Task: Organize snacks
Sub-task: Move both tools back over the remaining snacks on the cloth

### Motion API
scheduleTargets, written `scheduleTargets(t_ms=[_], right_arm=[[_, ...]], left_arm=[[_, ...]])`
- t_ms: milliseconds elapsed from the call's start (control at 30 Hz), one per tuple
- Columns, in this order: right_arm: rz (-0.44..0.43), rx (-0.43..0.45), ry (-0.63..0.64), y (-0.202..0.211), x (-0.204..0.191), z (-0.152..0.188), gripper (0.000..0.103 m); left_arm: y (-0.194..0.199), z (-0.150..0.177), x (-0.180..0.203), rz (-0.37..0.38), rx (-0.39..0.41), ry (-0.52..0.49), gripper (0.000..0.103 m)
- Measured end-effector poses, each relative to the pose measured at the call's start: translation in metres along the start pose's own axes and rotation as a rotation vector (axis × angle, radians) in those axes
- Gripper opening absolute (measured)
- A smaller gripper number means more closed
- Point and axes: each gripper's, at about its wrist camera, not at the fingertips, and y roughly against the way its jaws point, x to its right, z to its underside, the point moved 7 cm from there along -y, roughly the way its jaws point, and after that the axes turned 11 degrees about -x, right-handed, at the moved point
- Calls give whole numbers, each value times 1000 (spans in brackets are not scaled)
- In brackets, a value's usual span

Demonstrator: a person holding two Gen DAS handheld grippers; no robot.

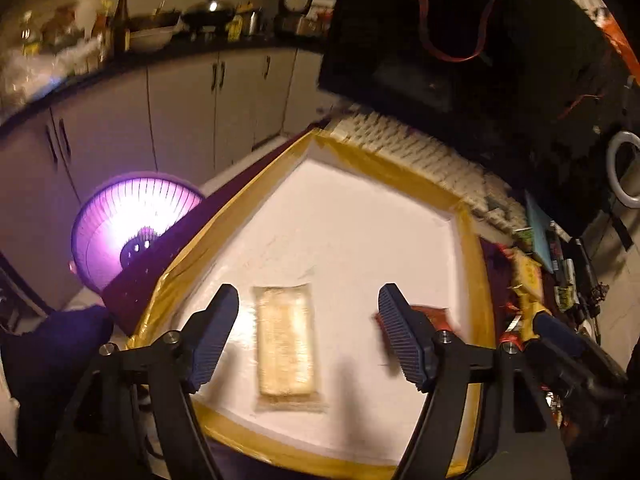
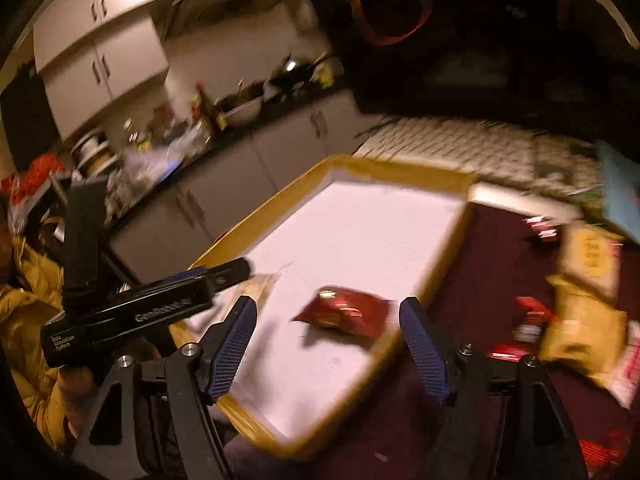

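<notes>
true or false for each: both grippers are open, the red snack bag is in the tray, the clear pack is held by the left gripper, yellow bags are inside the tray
1. Both the left gripper and the right gripper are open. True.
2. The red snack bag lies in the white tray. True.
3. The left gripper holds the clear-wrapped pack. False: it lies flat in the tray, ungripped.
4. The yellow snack bags are inside the tray. False: they lie outside it, on the dark red cloth.

Red snack packet (image 1: 434, 317) half behind finger; loose snacks (image 2: 582, 312) blurred.
</notes>
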Motion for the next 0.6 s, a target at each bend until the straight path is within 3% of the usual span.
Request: scheduleTargets(t_ms=[100, 233, 400, 500, 600], right_arm=[[57, 48, -54, 38, 29, 6, 76], [105, 83, -192, 79, 78, 18, 76], [156, 80, -324, 113, 133, 45, 76], [158, 63, -383, 119, 152, 68, 72], [189, 36, -412, 119, 161, 93, 65]], left_arm=[[18, 6, 37, 104, 23, -58, 73], [33, 29, 105, 263, -17, -210, 73], [33, 67, 166, 300, -96, -396, 73], [25, 87, 188, 344, -170, -426, 73], [18, 102, 203, 334, -222, -466, 73]])
